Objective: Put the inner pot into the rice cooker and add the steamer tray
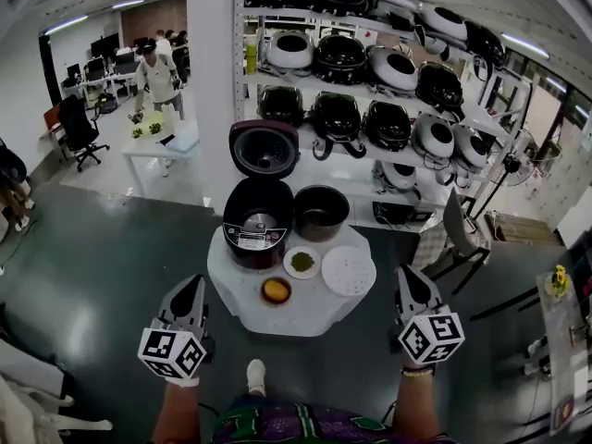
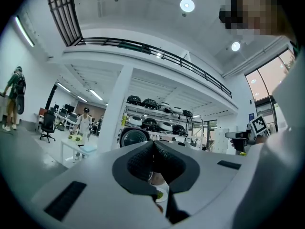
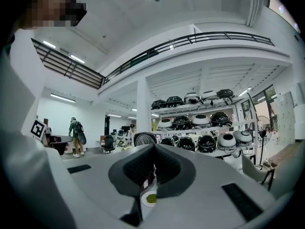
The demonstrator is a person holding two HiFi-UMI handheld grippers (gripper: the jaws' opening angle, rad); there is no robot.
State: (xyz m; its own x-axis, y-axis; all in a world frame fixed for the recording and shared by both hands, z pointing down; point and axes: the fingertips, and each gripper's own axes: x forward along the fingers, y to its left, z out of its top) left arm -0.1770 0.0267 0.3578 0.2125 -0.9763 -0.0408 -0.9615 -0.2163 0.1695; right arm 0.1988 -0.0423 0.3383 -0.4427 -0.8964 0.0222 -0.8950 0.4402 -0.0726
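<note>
Worktop, round and white (image 1: pixel 305 311), carries dark metal inner pot (image 1: pixel 321 213) at its back edge beside open maroon rice cooker (image 1: pixel 258 225), ready for loading; white perforated steamer tray (image 1: pixel 348 271) lies at the right edge. Left hand-held gripper (image 1: pixel 194 285) and right hand-held gripper (image 1: pixel 408 274) have jaws together, holding nothing.

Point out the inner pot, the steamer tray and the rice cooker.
inner pot (image 1: pixel 321 214): head view, its dark hollow inside.
steamer tray (image 1: pixel 348 271): head view, middle of the white round tray.
rice cooker (image 1: pixel 252 241): head view, the control panel on its front.
</note>
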